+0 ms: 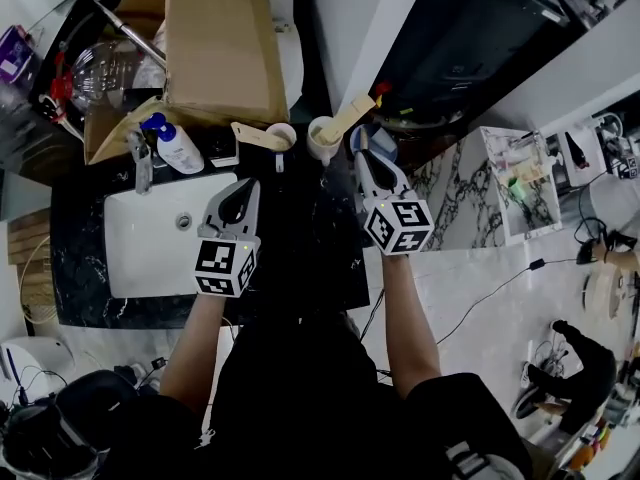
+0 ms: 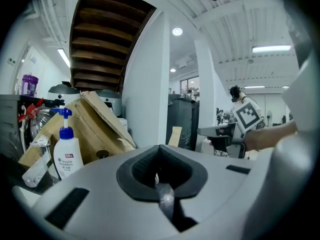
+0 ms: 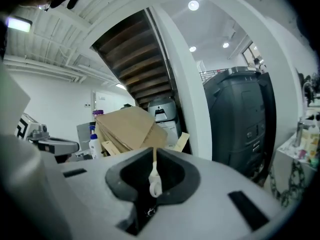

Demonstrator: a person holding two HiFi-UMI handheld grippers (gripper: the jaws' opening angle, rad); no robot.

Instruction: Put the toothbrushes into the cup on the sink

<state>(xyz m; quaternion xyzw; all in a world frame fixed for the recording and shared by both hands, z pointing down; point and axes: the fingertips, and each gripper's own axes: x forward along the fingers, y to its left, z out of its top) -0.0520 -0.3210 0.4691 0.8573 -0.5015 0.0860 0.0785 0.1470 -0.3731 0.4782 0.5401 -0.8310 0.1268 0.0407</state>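
Left claw (image 1: 246,190), right claw (image 1: 362,160) level, abreast

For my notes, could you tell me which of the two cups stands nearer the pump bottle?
The left cup; the other cup stands farther right of the pump bottle.

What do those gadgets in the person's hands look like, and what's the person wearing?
The left claw and right claw are each a light grey wedge-shaped shell with a black padded opening, carrying a white cube printed with black square markers. The person wears a dark short-sleeved top.
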